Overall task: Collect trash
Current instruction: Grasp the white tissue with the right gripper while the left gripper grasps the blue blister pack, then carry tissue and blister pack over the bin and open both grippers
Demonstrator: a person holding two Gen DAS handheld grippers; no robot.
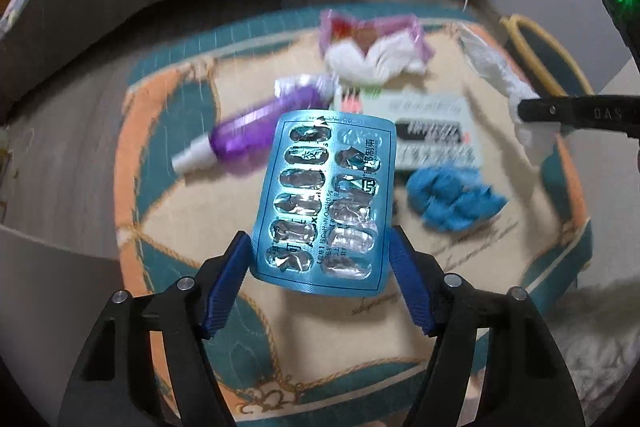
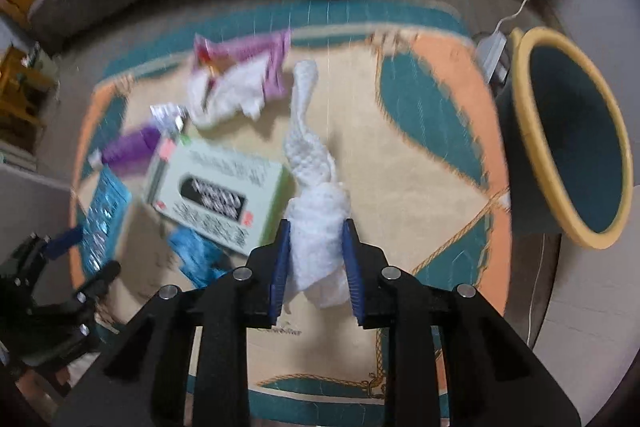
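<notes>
My left gripper (image 1: 318, 245) is shut on the lower end of a blue foil blister pack (image 1: 324, 187) with emptied pockets, held up above the round patterned mat (image 1: 168, 195). The right wrist view shows this pack (image 2: 105, 211) at the far left. My right gripper (image 2: 316, 227) is shut on a twisted white paper towel (image 2: 310, 155), whose far end trails over the mat (image 2: 420, 187). The same towel (image 1: 496, 75) shows at the right of the left wrist view, beside a black finger (image 1: 576, 115) of the right gripper.
On the mat lie a purple spray bottle (image 1: 256, 131), a green-and-white box (image 2: 216, 195), a crumpled blue piece (image 1: 452, 201) and a pink wrapper with white tissue (image 1: 372, 47). A dark bin with a yellow rim (image 2: 572, 135) stands off the mat's right edge.
</notes>
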